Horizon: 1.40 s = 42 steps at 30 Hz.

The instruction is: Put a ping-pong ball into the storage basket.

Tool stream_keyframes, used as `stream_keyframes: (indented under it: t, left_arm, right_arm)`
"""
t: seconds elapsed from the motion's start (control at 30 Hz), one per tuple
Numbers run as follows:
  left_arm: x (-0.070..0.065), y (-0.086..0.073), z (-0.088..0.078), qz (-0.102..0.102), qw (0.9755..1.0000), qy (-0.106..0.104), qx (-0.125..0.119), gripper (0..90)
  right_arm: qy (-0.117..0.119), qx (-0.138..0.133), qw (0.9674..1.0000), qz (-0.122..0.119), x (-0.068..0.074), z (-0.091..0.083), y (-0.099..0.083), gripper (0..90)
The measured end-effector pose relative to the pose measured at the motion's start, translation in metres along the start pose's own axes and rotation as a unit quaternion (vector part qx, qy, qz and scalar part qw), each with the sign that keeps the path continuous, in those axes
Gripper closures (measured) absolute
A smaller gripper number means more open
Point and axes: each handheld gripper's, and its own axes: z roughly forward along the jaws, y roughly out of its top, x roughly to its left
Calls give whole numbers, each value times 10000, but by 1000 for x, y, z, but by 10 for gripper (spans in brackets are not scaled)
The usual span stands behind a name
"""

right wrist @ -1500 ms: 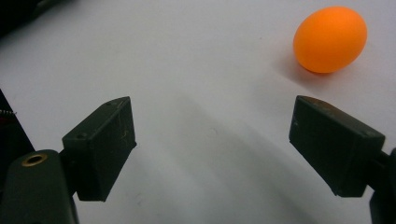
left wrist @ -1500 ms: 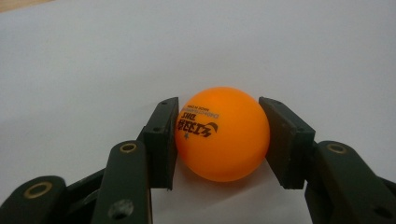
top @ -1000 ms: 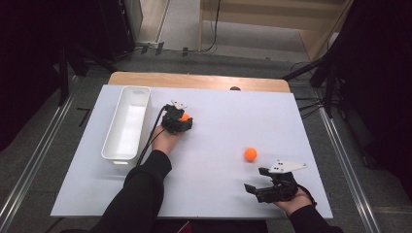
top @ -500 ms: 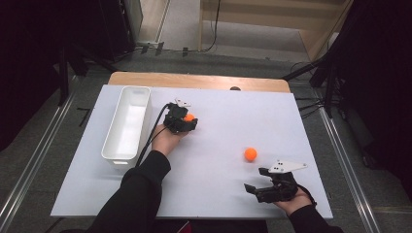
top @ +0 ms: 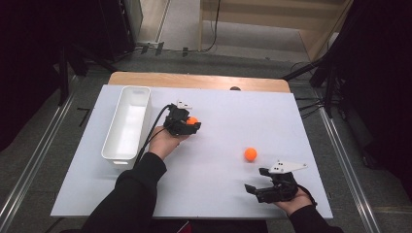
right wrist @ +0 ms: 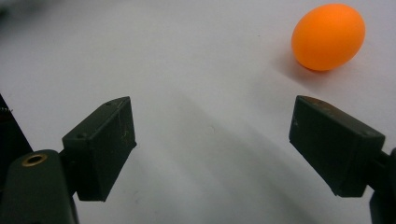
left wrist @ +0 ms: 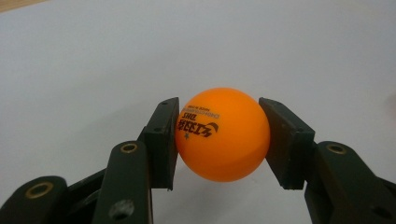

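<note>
From the high view, the left gripper (top: 190,124) hangs over the white counter (top: 218,184), just right of the white tray (top: 127,124), with an orange ball (top: 192,121) pinched at its tip. A second orange ball (top: 250,154) lies loose on the counter toward the right, near and just beyond the right gripper (top: 256,189), which sits low at the counter's near edge. The step in hand looks like carrying the gripped ball to the tray; the next move likely calls for swinging the left gripper leftward over the tray's rim and only then releasing.

In the left gripper view, the fingers (left wrist: 161,140) are clenched on the printed orange ball (left wrist: 222,134), one pad pressing each side, with bare counter beneath.

In the right gripper view, the fingers (right wrist: 103,144) stand wide apart and grasp nothing. The second ball (right wrist: 328,36) rests on the counter ahead and off to one side, outside the gap, so picking it up would first require shifting the gripper toward it.
</note>
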Motion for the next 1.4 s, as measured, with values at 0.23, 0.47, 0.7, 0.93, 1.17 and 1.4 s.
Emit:
stream_keyframes:
  t: [0.23,0.47,0.7,0.93,1.17,1.4]
  left_arm:
    - [-2,-3,-7,10,9998,-178,-34,506]
    - [-3,-7,-18,117,9993,-351,-42,506]
    - [-4,-10,-25,241,9989,-406,-62,506]
    - [-4,-12,-32,225,9984,-509,-67,505]
    - [-5,-12,-39,253,9979,-598,-44,505]
    - [-5,-13,-48,296,9969,-727,-14,505]
  right_arm:
    - [31,-25,10000,-20,0,0,0,129]
    - [50,-28,10000,37,-1,0,0,129]
    - [41,-64,10000,32,-2,0,0,129]
    - [40,-80,9999,76,-2,0,1,129]
    - [56,-90,9999,67,-2,0,1,130]
    - [49,-98,9999,33,-2,0,1,129]
